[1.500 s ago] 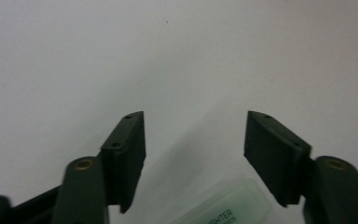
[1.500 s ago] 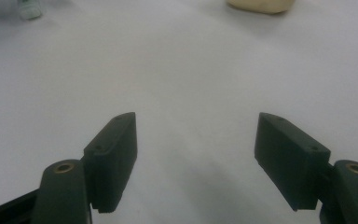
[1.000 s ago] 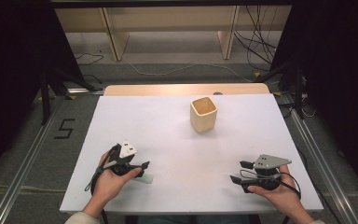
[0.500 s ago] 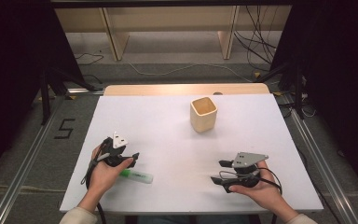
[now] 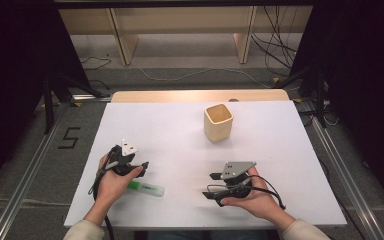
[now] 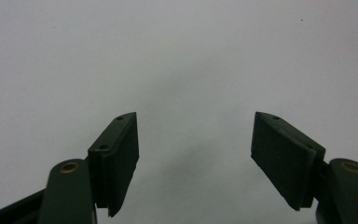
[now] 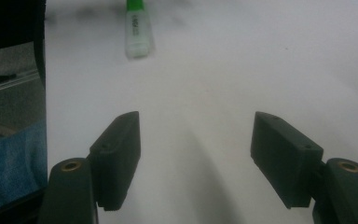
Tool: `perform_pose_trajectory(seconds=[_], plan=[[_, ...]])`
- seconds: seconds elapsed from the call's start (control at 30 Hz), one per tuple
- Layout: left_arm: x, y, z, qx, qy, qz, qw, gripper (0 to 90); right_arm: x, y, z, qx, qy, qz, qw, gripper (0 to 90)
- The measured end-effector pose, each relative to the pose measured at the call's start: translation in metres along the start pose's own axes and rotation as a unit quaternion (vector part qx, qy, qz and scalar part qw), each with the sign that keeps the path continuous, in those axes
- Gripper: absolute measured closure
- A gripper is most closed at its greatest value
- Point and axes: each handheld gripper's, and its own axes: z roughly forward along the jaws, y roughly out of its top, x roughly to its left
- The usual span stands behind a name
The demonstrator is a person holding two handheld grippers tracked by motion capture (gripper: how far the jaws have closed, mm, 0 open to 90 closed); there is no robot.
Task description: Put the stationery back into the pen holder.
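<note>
Line up right gripper (image 5: pixel 211 185) on highlighter (image 5: pixel 146 188) lengthwise axis — both jaws open, empty, right's just closing slightly — then clamp mid-barrel.

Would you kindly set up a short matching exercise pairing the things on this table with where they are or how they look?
Things:
1. highlighter
2. cup
3. right gripper
4. left gripper

Descriptions:
A. beige, standing upright toward the far side
B. green, lying flat near the front edge
C. open, with a white plate on top
D. open, with a grey plate on top

Pairs: 1-B, 2-A, 3-D, 4-C
</note>
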Motion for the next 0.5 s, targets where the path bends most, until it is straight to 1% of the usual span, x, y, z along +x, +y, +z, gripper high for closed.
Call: perform_pose_trajectory(seconds=[0.07, 0.13, 0.2, 0.3, 0.5], plan=[[0.000, 0.000, 0.001, 0.002, 0.001, 0.004, 1.0000, 32.3, 0.004, 0.005, 0.007, 0.002, 0.006, -0.005, 1.0000, 33.8], [0.000, 0.001, 0.001, 0.003, 0.000, 0.002, 1.0000, 32.3, 0.005, 0.008, 0.013, 0.004, 0.012, -0.010, 0.9999, 33.8], [0.000, 0.001, 0.003, 0.004, 0.000, 0.006, 1.0000, 32.3, 0.006, 0.010, 0.015, 0.006, 0.015, -0.010, 0.9998, 33.8], [0.000, 0.002, 0.004, 0.003, 0.000, 0.002, 1.0000, 32.3, 0.009, 0.013, 0.023, 0.012, 0.020, -0.013, 0.9996, 33.8], [0.001, 0.002, 0.005, 0.004, 0.001, 0.003, 1.0000, 32.4, 0.013, 0.021, 0.036, 0.011, 0.024, -0.021, 0.9994, 34.7]])
